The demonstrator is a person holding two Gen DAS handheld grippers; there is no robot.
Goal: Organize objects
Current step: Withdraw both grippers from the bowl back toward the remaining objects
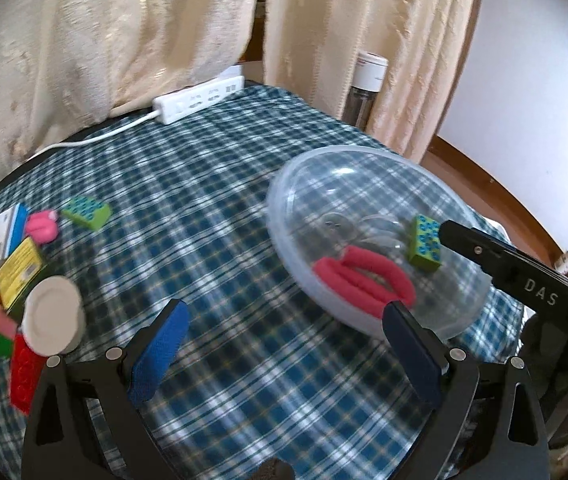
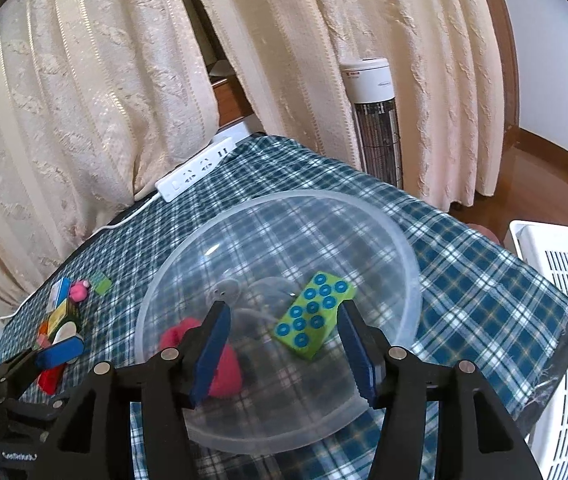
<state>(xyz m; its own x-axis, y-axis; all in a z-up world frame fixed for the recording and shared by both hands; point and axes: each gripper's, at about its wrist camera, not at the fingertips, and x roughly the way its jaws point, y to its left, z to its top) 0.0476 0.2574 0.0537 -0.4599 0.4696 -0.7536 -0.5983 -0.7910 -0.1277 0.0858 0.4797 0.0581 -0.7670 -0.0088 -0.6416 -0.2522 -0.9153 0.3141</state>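
Note:
A clear plastic bowl (image 1: 436, 184) (image 2: 408, 248) stands on the plaid tablecloth. In it lie a red foam loop (image 1: 364, 276) (image 2: 223, 372), a clear item and a green brick with blue studs (image 1: 426, 242) (image 2: 312, 316). My right gripper (image 2: 284, 344) is open above the bowl, the green brick just ahead of its fingertips, apart from them. It shows in the left wrist view (image 1: 444, 228) beside the brick. My left gripper (image 1: 288, 316) is open and empty over the cloth, left of the bowl. A second green brick (image 1: 85, 210), a pink toy (image 1: 41, 226), small boxes (image 1: 19, 268), a white lid (image 1: 53, 320) and red and green bricks (image 1: 23, 368) lie at the left.
A white power strip (image 1: 199, 98) (image 2: 193, 172) with its cord lies at the table's far edge against cream curtains. A tower heater (image 2: 376, 120) stands behind the table. A white slatted basket (image 2: 564, 320) stands right of the table. The table edge runs near the bowl's right side.

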